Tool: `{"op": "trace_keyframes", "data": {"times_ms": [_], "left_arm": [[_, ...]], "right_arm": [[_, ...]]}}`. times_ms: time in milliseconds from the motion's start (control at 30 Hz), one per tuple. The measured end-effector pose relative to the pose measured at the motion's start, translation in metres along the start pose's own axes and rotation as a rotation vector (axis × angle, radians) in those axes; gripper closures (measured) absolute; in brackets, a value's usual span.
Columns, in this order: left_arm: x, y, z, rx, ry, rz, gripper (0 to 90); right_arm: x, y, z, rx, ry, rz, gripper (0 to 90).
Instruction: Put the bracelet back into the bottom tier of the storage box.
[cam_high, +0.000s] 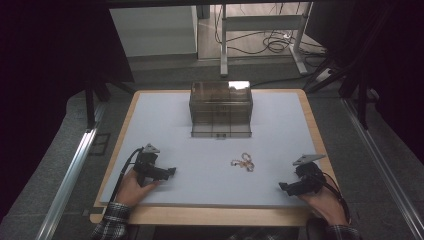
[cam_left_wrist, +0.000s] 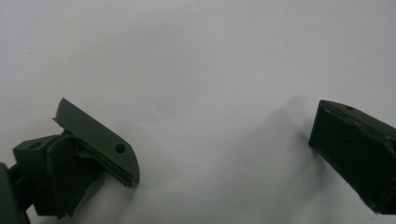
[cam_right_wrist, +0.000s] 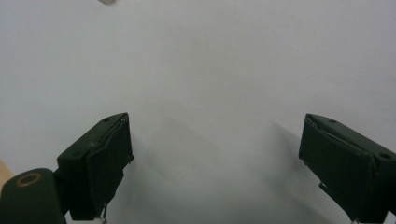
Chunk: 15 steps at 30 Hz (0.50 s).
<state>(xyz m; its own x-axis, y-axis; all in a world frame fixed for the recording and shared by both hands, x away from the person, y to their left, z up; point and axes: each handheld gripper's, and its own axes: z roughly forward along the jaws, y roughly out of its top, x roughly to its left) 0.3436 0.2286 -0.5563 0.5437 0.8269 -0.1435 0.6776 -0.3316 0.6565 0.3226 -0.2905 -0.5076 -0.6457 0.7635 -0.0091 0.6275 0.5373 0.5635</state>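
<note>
A transparent smoky-brown plastic box with small drawers (cam_high: 221, 109) stands at the far middle of the pale grey mat (cam_high: 165, 120); what is inside cannot be told. In front of it, apart from it, a small tangle of golden chain jewellery (cam_high: 243, 162) lies on the mat between the two grippers. The left gripper (cam_high: 171, 171) rests low on the near left of the mat, and the right gripper (cam_high: 283, 186) on the near right; both point toward the middle, well apart from the jewellery. In each gripper view the black jaws stand wide apart over bare mat, holding nothing. The mat covers a light wooden table (cam_high: 311, 120). Behind it are a metal frame (cam_high: 224, 45) and loose cables (cam_high: 272, 42) on the floor.
</note>
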Motion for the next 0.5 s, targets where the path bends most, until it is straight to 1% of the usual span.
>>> {"op": "trace_keyframes", "data": {"times_ms": [33, 167, 500], "left_arm": [[0.000, 0.000, 0.000, 0.000, 0.000, 0.000, 0.0], [0.000, 0.000, 0.000, 0.000, 0.000, 0.000, 0.0], [0.000, 0.000, 0.000, 0.000, 0.000, 0.000, 0.0]], "right_arm": [[0.000, 0.001, 0.000, 0.000, 0.005, -0.005, 9.8], [0.003, 0.005, -0.001, -0.006, 0.014, 0.001, 10.3], [0.009, 0.017, 0.001, -0.005, 0.007, -0.010, 13.5]]}}
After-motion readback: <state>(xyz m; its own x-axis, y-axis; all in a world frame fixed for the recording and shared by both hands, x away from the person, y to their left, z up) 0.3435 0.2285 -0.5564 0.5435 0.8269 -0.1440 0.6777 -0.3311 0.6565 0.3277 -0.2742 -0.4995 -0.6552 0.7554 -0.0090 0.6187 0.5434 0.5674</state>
